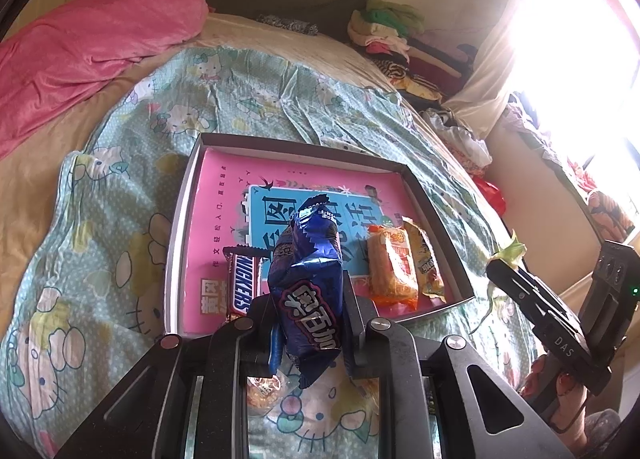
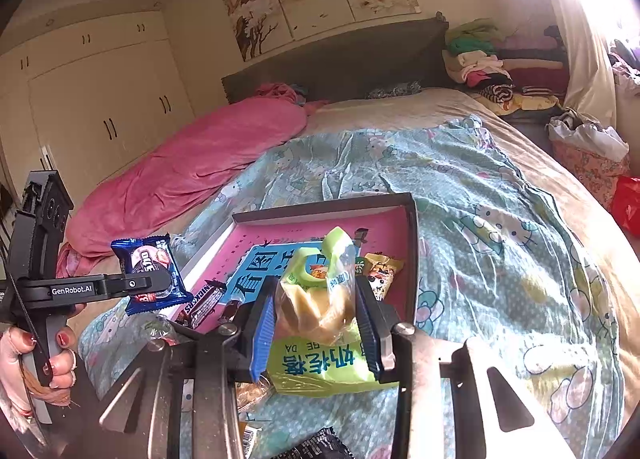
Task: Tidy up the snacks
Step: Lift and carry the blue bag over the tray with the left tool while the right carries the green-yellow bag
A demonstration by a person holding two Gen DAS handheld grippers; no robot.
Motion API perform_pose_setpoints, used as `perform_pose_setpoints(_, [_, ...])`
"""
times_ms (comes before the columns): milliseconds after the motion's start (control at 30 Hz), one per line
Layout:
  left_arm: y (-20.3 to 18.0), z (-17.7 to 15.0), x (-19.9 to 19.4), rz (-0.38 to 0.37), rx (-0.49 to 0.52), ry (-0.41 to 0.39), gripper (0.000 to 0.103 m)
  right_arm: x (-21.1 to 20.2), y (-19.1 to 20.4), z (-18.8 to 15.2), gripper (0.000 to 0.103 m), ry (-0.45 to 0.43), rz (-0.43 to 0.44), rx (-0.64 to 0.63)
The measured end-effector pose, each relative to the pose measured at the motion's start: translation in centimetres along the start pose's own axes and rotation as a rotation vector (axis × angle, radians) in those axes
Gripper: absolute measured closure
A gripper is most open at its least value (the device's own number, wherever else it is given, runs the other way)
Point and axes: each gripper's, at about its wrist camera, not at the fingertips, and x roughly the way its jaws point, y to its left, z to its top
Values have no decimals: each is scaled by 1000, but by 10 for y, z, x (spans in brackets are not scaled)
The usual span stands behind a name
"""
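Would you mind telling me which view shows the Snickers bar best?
The left wrist view: the Snickers bar lies in the box with its name readable. The right wrist view shows it smaller, partly behind the gripper.

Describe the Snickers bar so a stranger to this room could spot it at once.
On the bed's Hello Kitty sheet lies a shallow box with a pink book inside. The Snickers bar lies at the box's near left, on the book. It is the only brown wrapper there; the orange and yellow packets lie at the right.
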Motion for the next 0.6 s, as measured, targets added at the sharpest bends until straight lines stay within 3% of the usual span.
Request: perform_pose_setpoints(600, [-3, -3, 31, 19, 7, 55, 80, 8, -20, 8, 65, -22, -32, 73])
